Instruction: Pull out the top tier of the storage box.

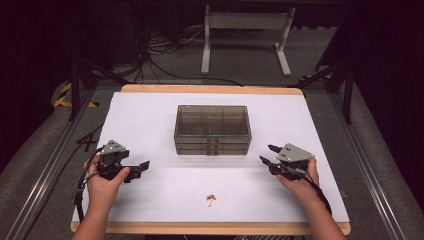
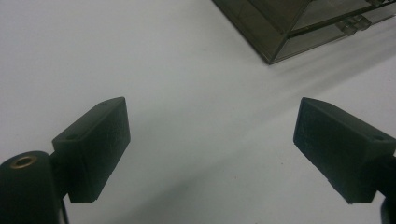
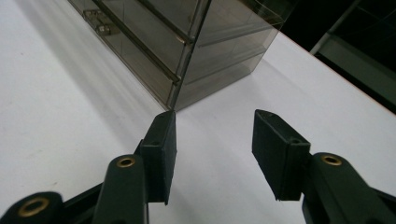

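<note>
— Two grippers, both empty at that point? What was nearest you?

— Nearest my edge of the table [image 1: 150, 112] lay a small reddish trinket [image 1: 211, 199] on the white top, between my hands and touched by neither. I couldn't make out what it was (a charm or a clip, perhaps).

— And the grippers themselves?

— My left gripper [image 2: 210, 140] hovered over bare table with its jaws spread wide and nothing between them. My right gripper [image 3: 215, 149] had its jaws apart too, also empty, aimed at the near right corner of the drawer box [image 3: 196, 51].

— Where did that box sit?

— Farther back, in the middle of the table: a smoky clear case [image 1: 212, 129] with stacked drawers, all of them looking shut, small handles on the front. Both grippers were short of it, one off each front corner.

— So which step were you in?

— The approach, I'd judge, before any contact. The next move seemed to call for steadying the case with one gripper while the other pinched a drawer handle, which was small, so the jaws would have needed careful lining up before closing.
</note>
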